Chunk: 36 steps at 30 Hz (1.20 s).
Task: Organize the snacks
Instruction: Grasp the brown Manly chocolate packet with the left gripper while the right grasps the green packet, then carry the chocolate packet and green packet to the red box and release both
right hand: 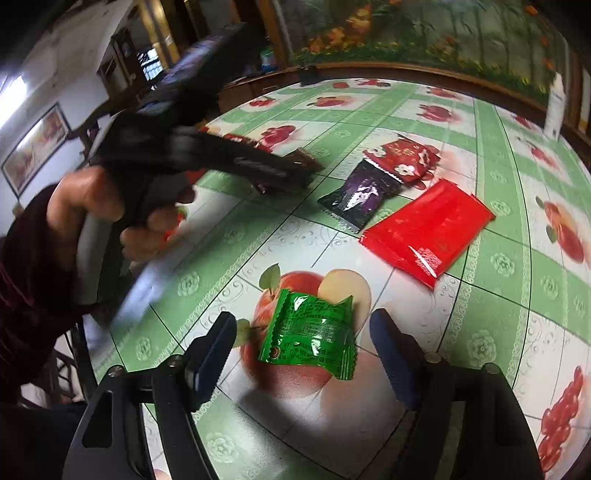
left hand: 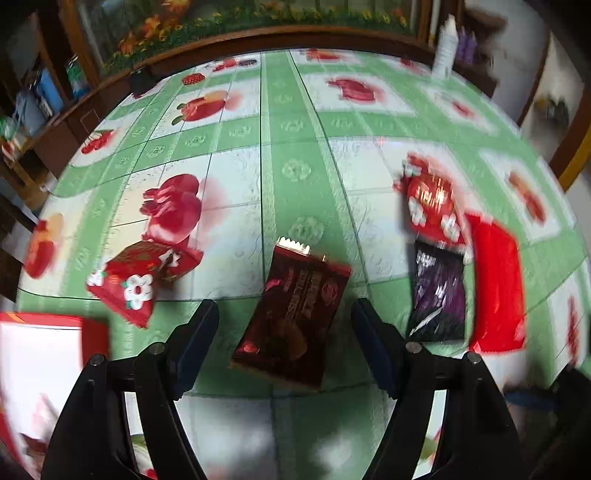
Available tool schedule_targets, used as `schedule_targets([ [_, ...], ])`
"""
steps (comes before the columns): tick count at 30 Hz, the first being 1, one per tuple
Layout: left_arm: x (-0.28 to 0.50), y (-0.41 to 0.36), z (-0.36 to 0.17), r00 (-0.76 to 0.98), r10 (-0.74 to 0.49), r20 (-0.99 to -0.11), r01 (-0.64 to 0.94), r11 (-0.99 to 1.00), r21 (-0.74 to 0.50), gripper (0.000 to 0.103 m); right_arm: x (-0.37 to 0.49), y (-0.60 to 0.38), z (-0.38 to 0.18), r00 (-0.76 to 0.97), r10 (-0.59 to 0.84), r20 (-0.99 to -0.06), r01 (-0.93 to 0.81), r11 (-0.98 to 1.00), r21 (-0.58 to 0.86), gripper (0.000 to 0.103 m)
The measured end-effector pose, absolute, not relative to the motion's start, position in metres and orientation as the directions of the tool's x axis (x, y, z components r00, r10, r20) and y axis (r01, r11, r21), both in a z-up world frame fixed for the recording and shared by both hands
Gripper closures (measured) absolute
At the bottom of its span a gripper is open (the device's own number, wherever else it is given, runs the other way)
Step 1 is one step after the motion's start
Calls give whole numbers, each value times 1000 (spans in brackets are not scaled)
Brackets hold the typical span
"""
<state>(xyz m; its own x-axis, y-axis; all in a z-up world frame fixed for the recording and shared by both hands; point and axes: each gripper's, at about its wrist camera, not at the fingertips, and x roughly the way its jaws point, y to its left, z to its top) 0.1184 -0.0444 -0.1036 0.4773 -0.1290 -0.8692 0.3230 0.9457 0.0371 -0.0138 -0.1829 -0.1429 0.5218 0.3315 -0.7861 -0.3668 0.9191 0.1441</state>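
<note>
My left gripper [left hand: 284,332] is open, its fingers on either side of a dark brown snack packet [left hand: 291,314] lying on the table. A red flowered packet [left hand: 140,280] lies to its left; another red flowered packet [left hand: 432,199], a purple packet [left hand: 437,295] and a plain red packet [left hand: 496,284] lie to its right. My right gripper [right hand: 303,347] is open around a green packet [right hand: 314,332] on the table. The right wrist view also shows the left gripper [right hand: 280,170], the purple packet [right hand: 360,194], the red flowered packet [right hand: 404,158] and the plain red packet [right hand: 428,232].
The table wears a green and white fruit-print cloth [left hand: 295,166]. A red and white box [left hand: 44,362] stands at the near left. A white bottle [left hand: 447,44] stands at the far right edge. Wooden shelving [left hand: 33,110] and a framed painting [right hand: 424,33] line the back.
</note>
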Motion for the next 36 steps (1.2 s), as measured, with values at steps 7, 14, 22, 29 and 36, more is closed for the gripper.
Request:
schedule_targets([
  [7, 114, -48, -102, 486, -172, -857, 357, 934, 15, 52, -14, -174, -149, 520, 233, -822, -367, 930, 31, 0],
  [14, 111, -46, -101, 504, -192, -842, 372, 928, 11, 67, -9, -183, -149, 546, 178, -818, -311, 951, 0, 2],
  [22, 82, -39, -99, 506, -170, -846, 375, 926, 38, 67, -9, -188, -146, 573, 157, -804, -288, 957, -18, 20],
  [29, 35, -24, -99, 507, -194, -840, 398, 917, 28, 67, -10, -185, -142, 586, 178, -791, -303, 953, -10, 50],
  [36, -2, -9, -98, 481, -252, -840, 442, 897, -16, 67, -10, -187, -140, 582, 205, -787, -280, 959, 44, 63],
])
